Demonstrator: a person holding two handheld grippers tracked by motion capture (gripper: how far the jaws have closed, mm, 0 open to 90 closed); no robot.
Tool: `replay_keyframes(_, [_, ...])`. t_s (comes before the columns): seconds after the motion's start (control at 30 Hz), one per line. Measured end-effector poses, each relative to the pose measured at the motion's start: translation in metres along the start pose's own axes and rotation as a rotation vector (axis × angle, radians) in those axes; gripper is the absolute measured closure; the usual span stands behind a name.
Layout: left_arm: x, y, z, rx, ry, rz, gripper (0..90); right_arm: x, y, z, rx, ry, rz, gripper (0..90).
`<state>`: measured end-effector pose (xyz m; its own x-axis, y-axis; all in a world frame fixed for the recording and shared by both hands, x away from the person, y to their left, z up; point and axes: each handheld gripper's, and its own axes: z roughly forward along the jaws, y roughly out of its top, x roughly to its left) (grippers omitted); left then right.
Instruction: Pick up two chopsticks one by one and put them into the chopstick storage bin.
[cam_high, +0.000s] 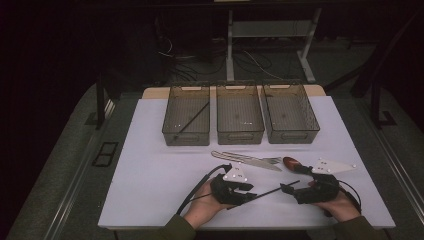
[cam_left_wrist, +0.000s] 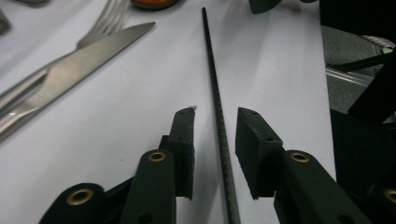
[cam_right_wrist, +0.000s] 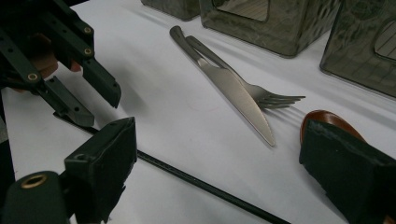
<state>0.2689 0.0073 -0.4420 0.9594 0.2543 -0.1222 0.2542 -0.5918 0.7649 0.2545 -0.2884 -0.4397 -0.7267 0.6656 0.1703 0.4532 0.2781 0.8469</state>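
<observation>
White sheeting covers the table (cam_high: 150, 175), which stands in a dark room with a grey floor at both sides and cables around the white legs of a desk (cam_high: 270, 45) behind it. Three smoky see-through bins (cam_high: 240, 114) sit in a row at the table's far edge; the left bin (cam_high: 186, 115) holds a thin black stick lying slantwise.

Taking the steel knife (cam_high: 246, 160) as the landmark: a fork (cam_high: 257, 159) lies against it, crossing under its blade, and a brown wooden spoon (cam_high: 295, 164) lies just to its right. Nearer the person than the knife, a thin black rod (cam_high: 267, 191) lies flat on the sheet, running slantwise between the two hands.

The left gripper (cam_left_wrist: 215, 140) straddles the rod's near end: in the left gripper view the rod passes up between both fingers (cam_left_wrist: 184, 140), closer to the right one, with a sliver of white on each side, so the pads are narrowed around it but not yet pressing.

The right gripper (cam_right_wrist: 224, 163) stands wide apart and holds nothing; the rod runs on the sheet between its pads, and its right finger partly covers the spoon.
</observation>
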Motion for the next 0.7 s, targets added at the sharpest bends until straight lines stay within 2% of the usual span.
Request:
replay_keyframes(0.23, [-0.004, -0.002, 0.009, 0.039, 0.013, 0.016, 74.0, 0.0, 0.0, 0.0, 0.0, 0.0, -0.001, 11.4])
replay_keyframes(0.4, [-0.007, -0.003, 0.014, 0.058, 0.004, 0.02, 77.9, 0.0, 0.0, 0.0, 0.0, 0.0, -0.002, 11.4])
replay_keyframes(0.57, [-0.006, -0.004, 0.014, 0.054, 0.016, 0.017, 83.8, 0.0, 0.0, 0.0, 0.001, -0.001, 0.001, 11.4])
replay_keyframes(0.7, [-0.006, -0.004, 0.014, 0.057, 0.02, 0.011, 84.9, 0.0, 0.0, 0.0, 0.001, -0.002, -0.001, 11.4])
